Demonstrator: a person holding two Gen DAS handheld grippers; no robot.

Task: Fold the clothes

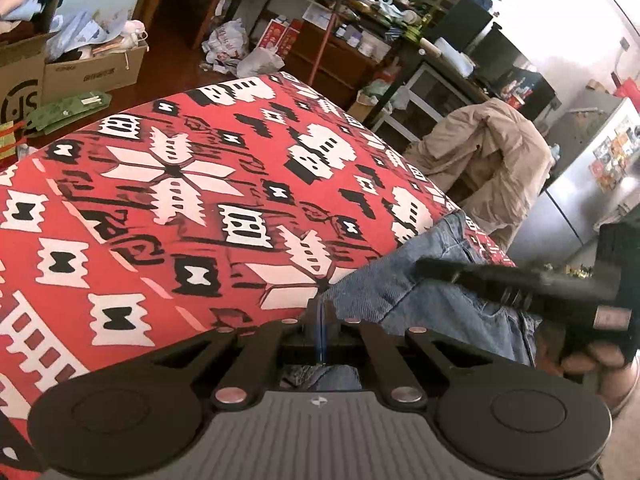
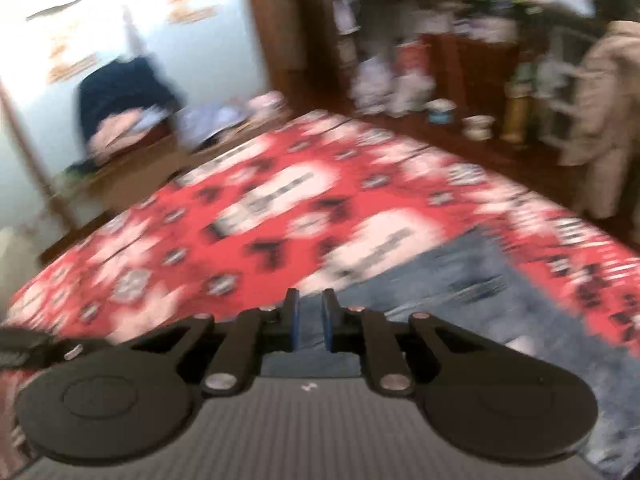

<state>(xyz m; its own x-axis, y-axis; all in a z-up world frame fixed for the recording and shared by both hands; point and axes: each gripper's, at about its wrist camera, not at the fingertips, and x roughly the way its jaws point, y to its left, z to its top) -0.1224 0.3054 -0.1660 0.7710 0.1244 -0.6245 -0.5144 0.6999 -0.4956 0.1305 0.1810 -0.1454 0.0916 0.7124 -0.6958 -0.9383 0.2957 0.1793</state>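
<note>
Jeans (image 1: 404,300) pinched in left gripper (image 1: 322,312), right gripper (image 2: 311,312) above them.

1. The jeans (image 1: 404,292) are faded blue denim, a rough ribbed weave, lying on the cover.
2. The cover (image 1: 168,200) is matt printed cloth, red with black and white.
3. The left gripper (image 1: 321,320) is matt black plastic with dull metal rivets; its body is ribbed grey.
4. Beyond the cover, the cardboard boxes (image 1: 92,72) look plain and matt.
5. Right of the cover, the fridge (image 1: 576,200) is brushed metal.
</note>
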